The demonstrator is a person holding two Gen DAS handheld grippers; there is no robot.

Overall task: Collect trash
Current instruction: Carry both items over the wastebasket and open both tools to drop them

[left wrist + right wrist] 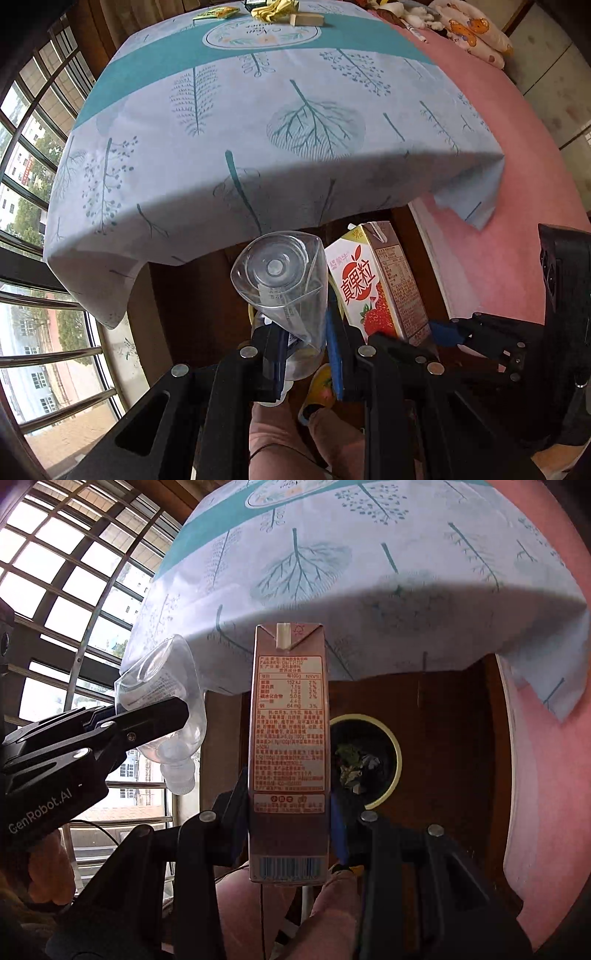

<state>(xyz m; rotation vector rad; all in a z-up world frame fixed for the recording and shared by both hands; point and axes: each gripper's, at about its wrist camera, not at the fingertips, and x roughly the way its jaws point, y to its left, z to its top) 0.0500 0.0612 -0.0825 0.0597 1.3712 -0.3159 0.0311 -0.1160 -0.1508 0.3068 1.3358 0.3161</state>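
Clearly the risk is a missed drop: the bin (391,738) sits low and right of centre in the right wrist view, half hidden behind the carton (288,746), so either item may hit its rim. Right gripper (290,812) fingers clamp the carton's base; left gripper (306,347) fingers pinch the crushed plastic bottle (284,280) at lower centre.
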